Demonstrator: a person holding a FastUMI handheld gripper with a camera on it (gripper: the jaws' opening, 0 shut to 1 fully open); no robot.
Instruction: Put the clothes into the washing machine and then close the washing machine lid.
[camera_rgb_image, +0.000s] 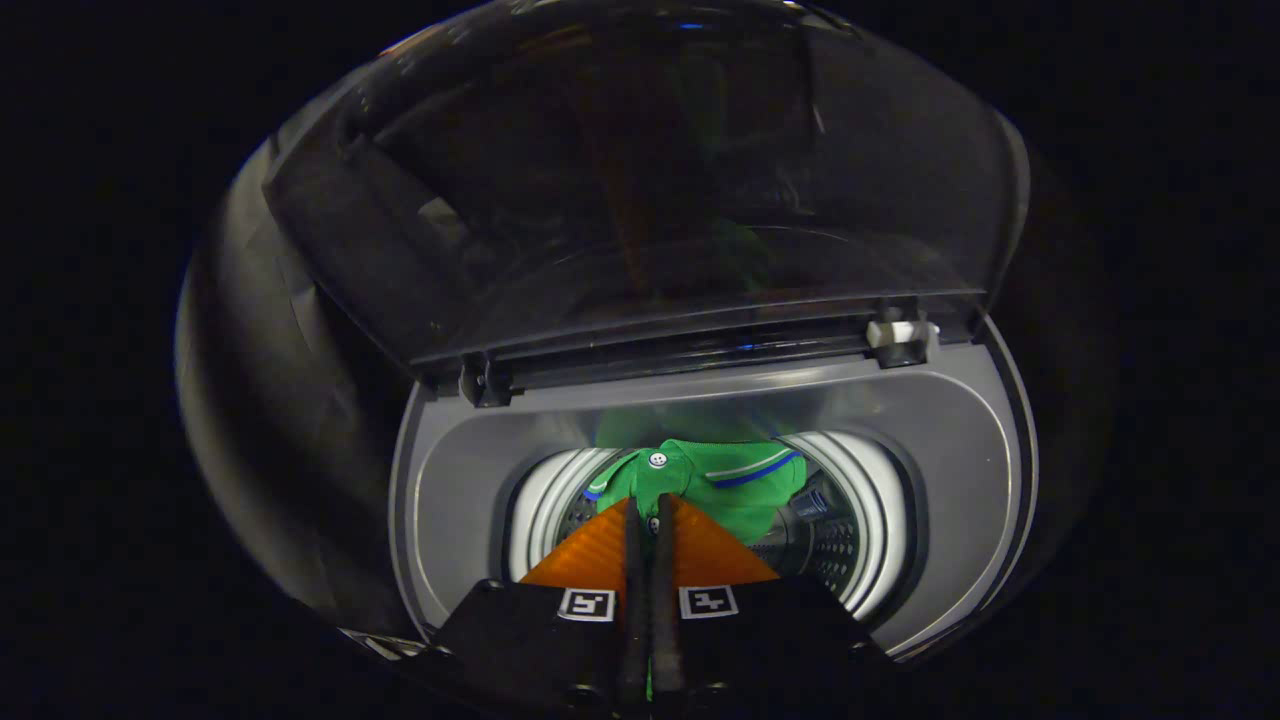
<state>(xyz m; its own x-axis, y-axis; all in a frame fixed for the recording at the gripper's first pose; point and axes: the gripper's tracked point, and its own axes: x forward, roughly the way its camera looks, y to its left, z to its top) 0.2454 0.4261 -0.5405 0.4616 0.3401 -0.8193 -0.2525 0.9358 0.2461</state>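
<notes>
A green polo shirt with white buttons and a blue-and-white collar stripe hangs just ahead of my fingertips, over the mouth of the washing machine drum. My gripper is shut on a fold of that shirt; the fingers stand almost together, and a sliver of green shows between them lower down. The shirt's lower part drops into the drum, where I cannot follow it. The dark see-through lid stands raised beyond the opening, tilted back on its hinges.
The grey top panel of the washer rings the round opening. Two lid hinges sit at the back of the panel, a dark one and one with a white piece. Dark booth wall surrounds the machine.
</notes>
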